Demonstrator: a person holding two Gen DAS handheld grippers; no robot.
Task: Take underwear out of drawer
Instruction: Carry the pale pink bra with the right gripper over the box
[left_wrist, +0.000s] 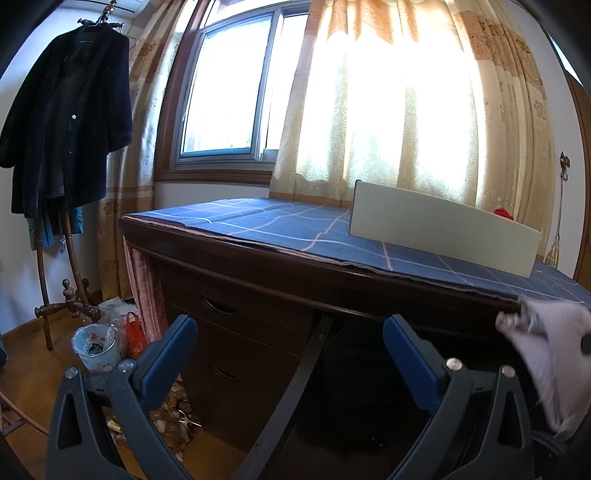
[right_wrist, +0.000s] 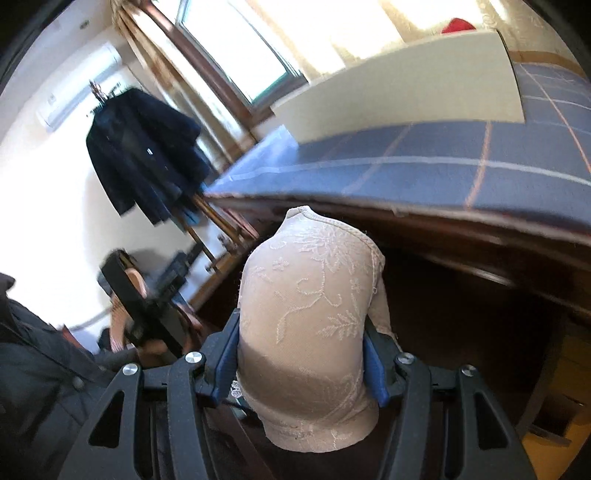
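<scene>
Pale beige underwear (right_wrist: 306, 317) with white embroidered flowers and leaves. Black tongs (right_wrist: 301, 369) with blue pads (right_wrist: 373, 365). A dark reddish-brown wooden desk (left_wrist: 258, 273) under a navy cloth (left_wrist: 280, 225) checked with thin white and orange lines. A cream box (left_wrist: 443, 229). Golden patterned curtains (left_wrist: 388, 103). A dark navy coat (left_wrist: 66, 122).

From the left wrist view, the worktop (left_wrist: 280, 236) fills the centre, a box (left_wrist: 443, 230) standing on it toward 2 o'clock. Behind it, the window (left_wrist: 229, 92) is at 12 o'clock and the curtain (left_wrist: 406, 103) at 1. A coat rack (left_wrist: 62, 122) stands at 9 o'clock, a bin (left_wrist: 96, 345) on the floor at 8. The underwear (left_wrist: 550, 354) is at 4 o'clock, below the worktop's front edge.
</scene>
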